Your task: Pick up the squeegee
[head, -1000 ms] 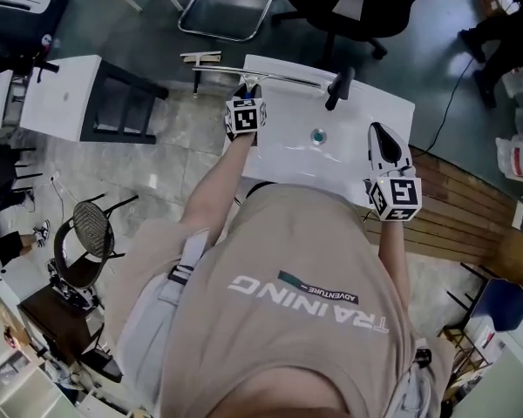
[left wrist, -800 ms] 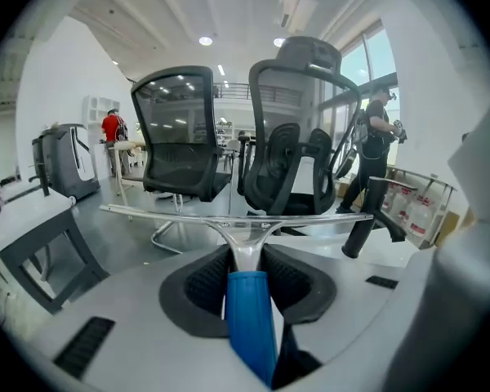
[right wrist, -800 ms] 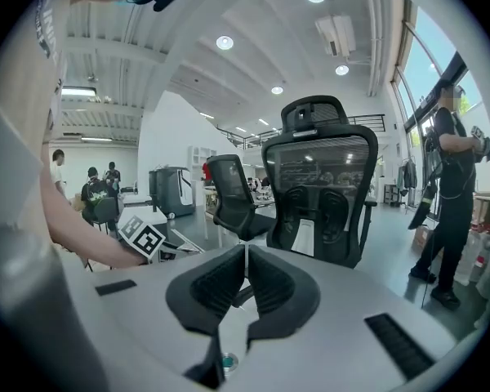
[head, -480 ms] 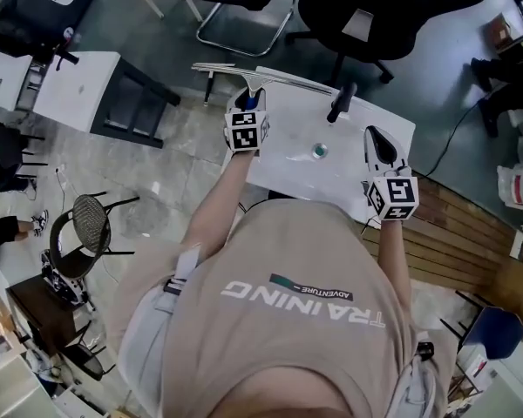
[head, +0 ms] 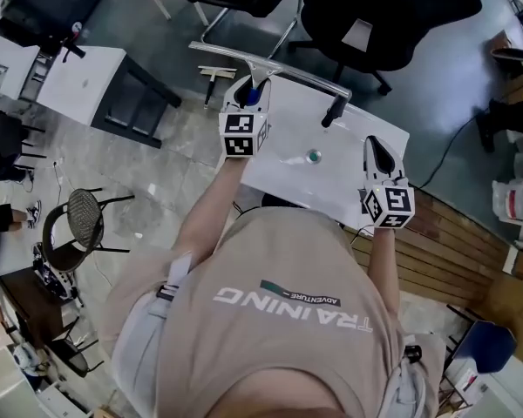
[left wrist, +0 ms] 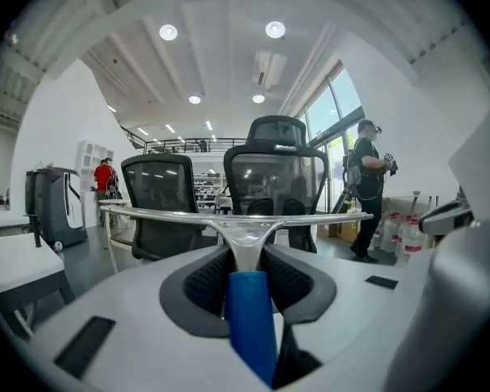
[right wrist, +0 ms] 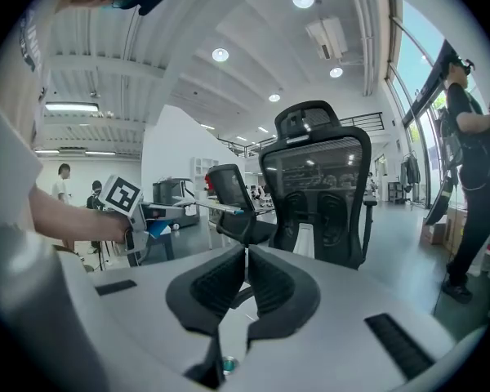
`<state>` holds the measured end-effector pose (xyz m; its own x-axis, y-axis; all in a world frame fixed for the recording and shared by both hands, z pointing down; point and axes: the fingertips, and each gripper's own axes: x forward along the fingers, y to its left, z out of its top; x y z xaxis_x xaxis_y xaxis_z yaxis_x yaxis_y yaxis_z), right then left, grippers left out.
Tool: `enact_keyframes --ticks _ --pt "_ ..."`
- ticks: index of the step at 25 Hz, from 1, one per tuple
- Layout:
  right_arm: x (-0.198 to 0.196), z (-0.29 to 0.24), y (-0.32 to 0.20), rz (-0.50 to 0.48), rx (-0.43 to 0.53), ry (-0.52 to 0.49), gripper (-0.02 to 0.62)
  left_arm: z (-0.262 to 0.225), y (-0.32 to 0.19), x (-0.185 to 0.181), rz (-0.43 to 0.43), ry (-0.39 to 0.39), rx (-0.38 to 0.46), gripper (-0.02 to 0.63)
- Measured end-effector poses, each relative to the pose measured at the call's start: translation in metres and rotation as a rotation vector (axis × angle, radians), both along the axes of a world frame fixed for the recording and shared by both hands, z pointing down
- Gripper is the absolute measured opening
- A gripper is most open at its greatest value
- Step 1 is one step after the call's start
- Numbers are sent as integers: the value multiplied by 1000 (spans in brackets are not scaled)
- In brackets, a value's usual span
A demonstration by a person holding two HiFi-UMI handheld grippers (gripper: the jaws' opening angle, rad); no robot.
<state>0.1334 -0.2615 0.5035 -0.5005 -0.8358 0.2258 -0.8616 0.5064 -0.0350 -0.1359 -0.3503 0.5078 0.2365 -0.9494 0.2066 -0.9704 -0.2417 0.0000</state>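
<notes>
The squeegee [head: 275,68] has a long silver blade and a blue handle [left wrist: 250,317]. My left gripper [head: 251,87] is shut on that handle and holds the tool in the air above the back left corner of the white sink [head: 366,177]. In the left gripper view the blade [left wrist: 229,215] lies level across the picture beyond the jaws. My right gripper [head: 375,144] hovers over the sink's right side, its jaws together with nothing between them. In the right gripper view the left gripper [right wrist: 135,219] and the squeegee [right wrist: 204,205] show at the left.
A black faucet [head: 334,110] stands at the sink's back edge and a drain [head: 313,156] sits in its basin. Black office chairs [head: 375,16] stand behind the sink. A white table [head: 78,81] is at the left, wooden slats [head: 453,242] at the right.
My left gripper has risen with the squeegee, lifting it from the sink's back edge into the air. The right gripper has stayed where it was.
</notes>
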Motion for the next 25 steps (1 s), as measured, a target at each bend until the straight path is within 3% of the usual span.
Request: enact_keyframes --ticks 5,10,14,25 --pt "11 -1 5 23 16 -11 37 -33 -1 19 40 47 35 121" --pt "15 -7 1 32 22 -51 37 -57 -5 39 70 -14 102 121" --pt "11 -18 -1 15 39 -46 37 -80 -2 53 100 -13 148 121" --pt "-14 -88 -21 -78 158 71 37 -155 -9 74 158 13 282 121"
